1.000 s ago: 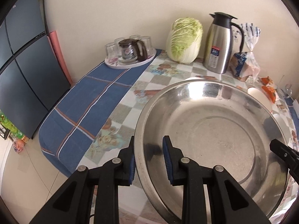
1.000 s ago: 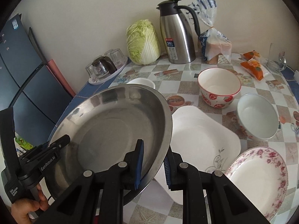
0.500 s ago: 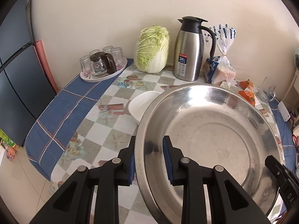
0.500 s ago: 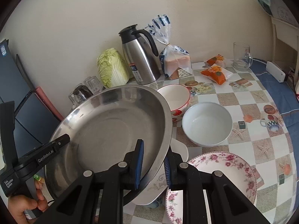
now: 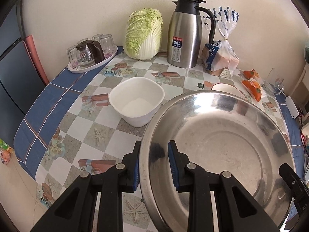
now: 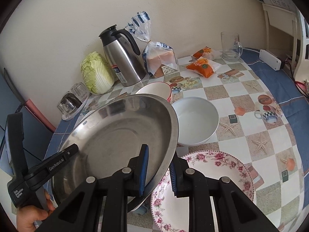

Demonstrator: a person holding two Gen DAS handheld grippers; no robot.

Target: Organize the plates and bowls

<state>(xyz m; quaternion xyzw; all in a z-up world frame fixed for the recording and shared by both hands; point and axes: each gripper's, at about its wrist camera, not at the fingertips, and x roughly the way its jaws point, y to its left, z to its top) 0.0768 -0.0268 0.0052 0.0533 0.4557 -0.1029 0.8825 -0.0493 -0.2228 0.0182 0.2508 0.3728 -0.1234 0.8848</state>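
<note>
While both the left gripper [image 5: 153,162] and right gripper [image 6: 158,171] are clamping opposite rims of the steel basin [image 5: 222,154], it is hanging between them over the floral plate [image 6: 222,166], risking a slip and clash.

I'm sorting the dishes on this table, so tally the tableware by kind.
Bowls: 3 (square white bowl, round white bowl, red-rimmed bowl)
Flowered plate: 1
Steel basin: 1
Total: 5

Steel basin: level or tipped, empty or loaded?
Tipped and empty: the steel basin slants above the floral plate, bare inside, both tongs clamped on its rim.
</note>
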